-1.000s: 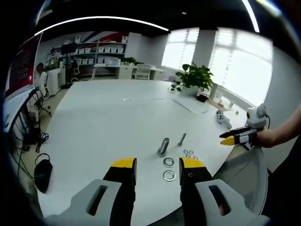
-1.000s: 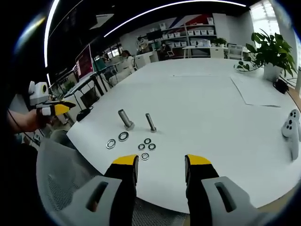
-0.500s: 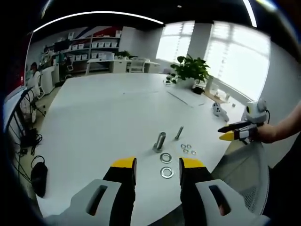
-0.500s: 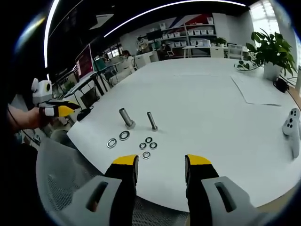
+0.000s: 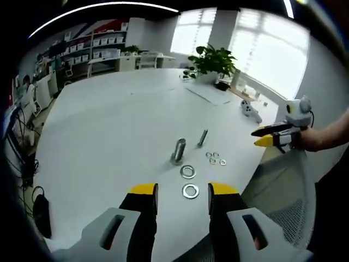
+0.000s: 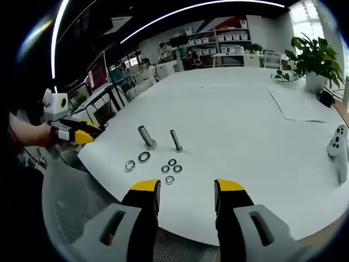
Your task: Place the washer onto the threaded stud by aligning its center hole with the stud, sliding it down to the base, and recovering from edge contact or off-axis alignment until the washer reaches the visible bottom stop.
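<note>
Both hand-held grippers [image 5: 182, 189] [image 6: 186, 186] gape empty; washers [image 6: 136, 161] beside two studs [image 6: 146, 137].

White table [image 5: 98, 131]; silver washers [image 5: 190, 191], studs [image 5: 179, 149]; yellow-tipped black hand-held gripper [image 5: 183, 191].

Big white tabletop [image 6: 234, 109] taking up most of the room, rounded at its near edge. A potted plant [image 6: 315, 60] sits toward the far right corner, with a small dark thing just beside the pot, can't tell what. A white game controller [image 6: 339, 147] lies near the right edge, and a flat sheet of paper [image 6: 294, 106] sits between it and the plant. A mesh office chair [image 6: 76, 202] is tucked at the near edge. Shelves with white boxes [image 6: 218, 35] line the back wall, and bright windows [image 5: 262, 49] run behind the plant.
</note>
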`<act>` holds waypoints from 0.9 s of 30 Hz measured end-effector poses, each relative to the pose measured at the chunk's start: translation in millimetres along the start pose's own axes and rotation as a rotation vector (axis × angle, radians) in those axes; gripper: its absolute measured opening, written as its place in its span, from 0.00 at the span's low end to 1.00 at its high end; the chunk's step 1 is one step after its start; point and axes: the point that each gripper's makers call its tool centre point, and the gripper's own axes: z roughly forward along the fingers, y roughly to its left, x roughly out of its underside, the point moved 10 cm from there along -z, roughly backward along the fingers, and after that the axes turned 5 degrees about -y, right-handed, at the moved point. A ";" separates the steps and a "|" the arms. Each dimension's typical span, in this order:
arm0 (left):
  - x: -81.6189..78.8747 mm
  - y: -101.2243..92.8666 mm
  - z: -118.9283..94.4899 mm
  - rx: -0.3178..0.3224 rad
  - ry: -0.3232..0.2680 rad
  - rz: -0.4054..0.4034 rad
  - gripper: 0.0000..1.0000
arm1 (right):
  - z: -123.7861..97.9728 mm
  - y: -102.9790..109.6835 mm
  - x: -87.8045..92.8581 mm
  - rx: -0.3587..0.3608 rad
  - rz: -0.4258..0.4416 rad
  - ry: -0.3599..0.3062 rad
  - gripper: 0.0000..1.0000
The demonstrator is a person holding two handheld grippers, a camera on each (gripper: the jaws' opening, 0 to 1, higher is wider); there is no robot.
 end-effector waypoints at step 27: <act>9.8 -8.0 52.8 0.070 0.266 0.149 0.35 | 4.9 1.0 0.9 -0.020 -0.013 0.012 0.42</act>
